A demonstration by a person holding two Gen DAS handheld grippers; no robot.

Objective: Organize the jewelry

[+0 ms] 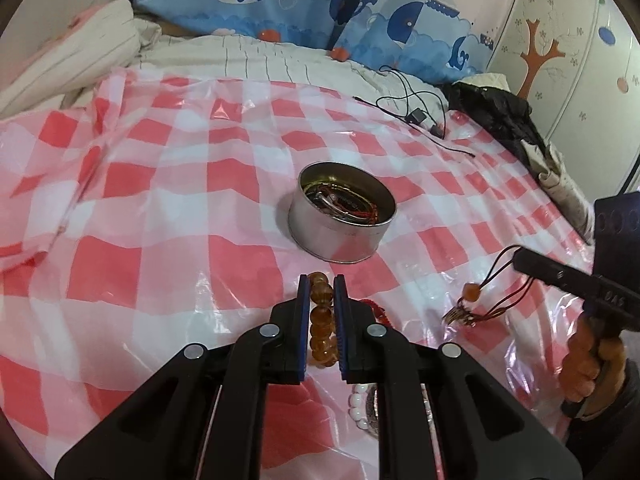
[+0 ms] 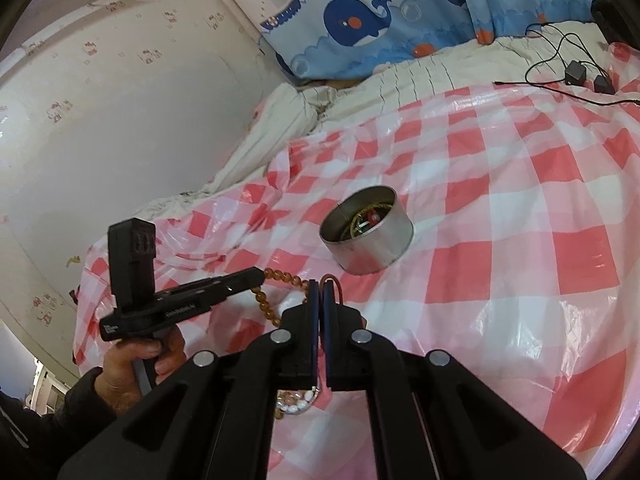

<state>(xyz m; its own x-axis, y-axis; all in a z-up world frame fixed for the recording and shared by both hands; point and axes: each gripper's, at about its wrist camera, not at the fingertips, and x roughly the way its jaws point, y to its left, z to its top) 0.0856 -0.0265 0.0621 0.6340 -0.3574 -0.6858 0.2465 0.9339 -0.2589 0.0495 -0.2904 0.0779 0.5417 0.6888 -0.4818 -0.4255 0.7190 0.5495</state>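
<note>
Your left claw (image 1: 322,282) was clamped on the amber bead bracelet (image 1: 322,320), raised just near of the round tin (image 1: 340,236) on the checked sheet (image 1: 160,220) over the bed. Your right claw (image 2: 320,286) was pinched tight on a brown cord bracelet (image 1: 496,296) with an orange bead, right of the tin.

Tin (image 1: 341,219) on cloth (image 1: 160,208), jewelry inside

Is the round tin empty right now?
No. The left wrist view shows the tin already holding tangled cords and jewelry pieces at its bottom.
</note>
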